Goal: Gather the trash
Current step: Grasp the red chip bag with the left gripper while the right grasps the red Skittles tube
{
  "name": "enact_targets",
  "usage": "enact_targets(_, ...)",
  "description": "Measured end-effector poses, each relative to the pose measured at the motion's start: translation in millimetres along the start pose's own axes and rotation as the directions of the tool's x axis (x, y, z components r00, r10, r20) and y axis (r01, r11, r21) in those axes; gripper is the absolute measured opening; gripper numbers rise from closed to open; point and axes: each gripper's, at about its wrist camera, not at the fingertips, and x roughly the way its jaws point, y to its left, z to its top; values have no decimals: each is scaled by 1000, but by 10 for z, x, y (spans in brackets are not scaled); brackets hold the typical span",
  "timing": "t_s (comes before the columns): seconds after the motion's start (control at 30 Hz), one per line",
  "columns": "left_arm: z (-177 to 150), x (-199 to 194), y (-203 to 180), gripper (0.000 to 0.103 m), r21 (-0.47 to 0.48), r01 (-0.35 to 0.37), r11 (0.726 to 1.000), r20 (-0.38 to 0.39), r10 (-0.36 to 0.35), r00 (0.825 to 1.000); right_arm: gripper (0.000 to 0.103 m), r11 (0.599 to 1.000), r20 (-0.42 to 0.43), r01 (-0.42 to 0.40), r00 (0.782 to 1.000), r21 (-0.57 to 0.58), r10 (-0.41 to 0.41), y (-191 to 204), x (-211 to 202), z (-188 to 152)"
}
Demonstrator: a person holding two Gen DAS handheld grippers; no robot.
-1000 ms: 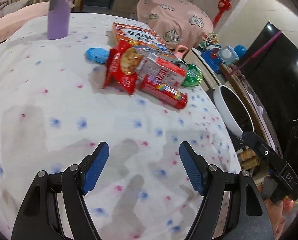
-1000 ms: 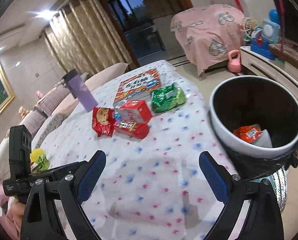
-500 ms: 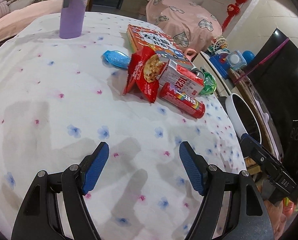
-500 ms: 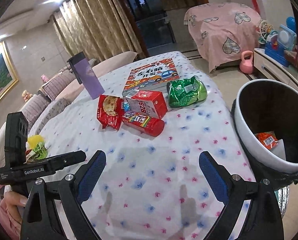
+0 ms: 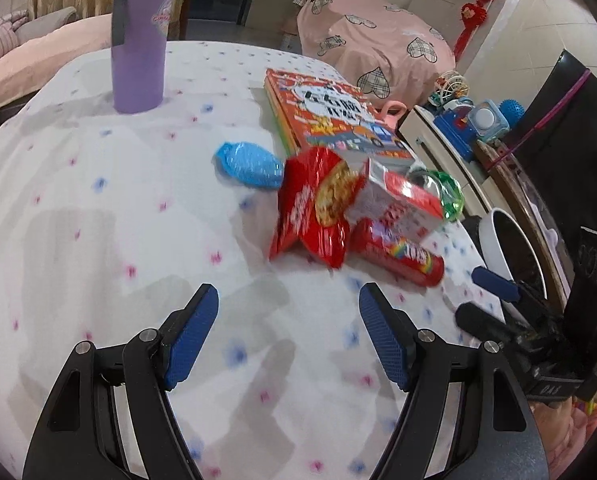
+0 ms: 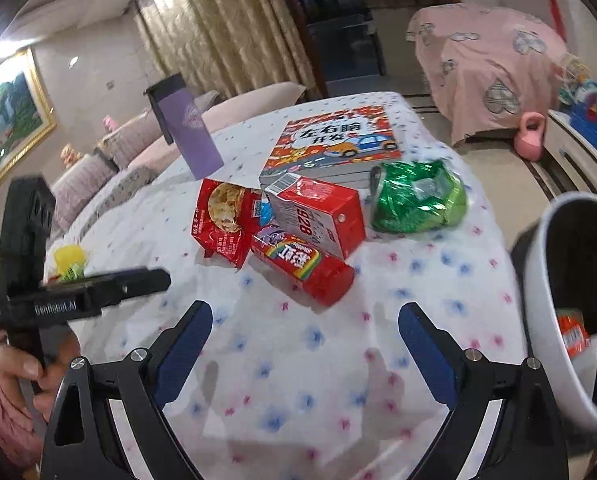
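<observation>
A pile of trash lies on the dotted white tablecloth: a red cookie bag (image 5: 314, 212) (image 6: 224, 216), a red carton (image 5: 394, 200) (image 6: 318, 212), a red candy tube (image 5: 398, 254) (image 6: 304, 268), a green wrapper (image 5: 446, 196) (image 6: 418, 196) and a blue wrapper (image 5: 250, 164). The white trash bin (image 6: 554, 308) (image 5: 498, 240) stands off the table's right edge with an orange wrapper inside. My left gripper (image 5: 288, 340) is open and empty, short of the cookie bag. My right gripper (image 6: 304, 344) is open and empty, just before the candy tube.
A purple bottle (image 5: 138, 36) (image 6: 188, 132) stands at the back of the table. A picture book (image 5: 334, 116) (image 6: 338, 140) lies behind the trash. A yellow-green wrapper (image 6: 70, 264) lies at the far left. A cabinet with toys (image 5: 466, 120) stands right.
Both grippers have moved closer to the trash pile, which now looks larger. The bin has slid toward the right edge of the right wrist view. Both stay open.
</observation>
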Motion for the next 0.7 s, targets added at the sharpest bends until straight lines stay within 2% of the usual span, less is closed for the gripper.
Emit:
enact_targets(0.37, 350, 297, -1, 73, 37, -12, 999, 19, 11, 1000, 94, 996, -56, -1, 998, -91, -4, 68, 431, 191)
enact_targets(0.43, 383, 349, -29, 63, 54, -10, 999, 14, 9, 1000, 93, 994, -64, 9, 998, -109, -16, 87, 487, 209)
enact_targets(0.5, 401, 408, -51, 32, 76, 0, 997, -4, 0, 1000, 88, 993, -79, 23, 996, -120, -33, 91, 551, 218)
enact_targets(0.57, 383, 465, -94, 17, 100, 8, 995, -29, -5, 1000, 70, 992, -97, 28, 994, -123, -40, 90, 597, 215)
enact_targets(0.63, 339, 438, -135, 12, 122, 9, 993, -22, -6, 1000, 59, 990, -117, 49, 991, -134, -65, 103, 638, 198)
enact_targets(0.7, 285, 375, -153, 9, 129, 29, 991, -20, -26, 999, 54, 989, -112, 51, 991, -136, -67, 119, 602, 179)
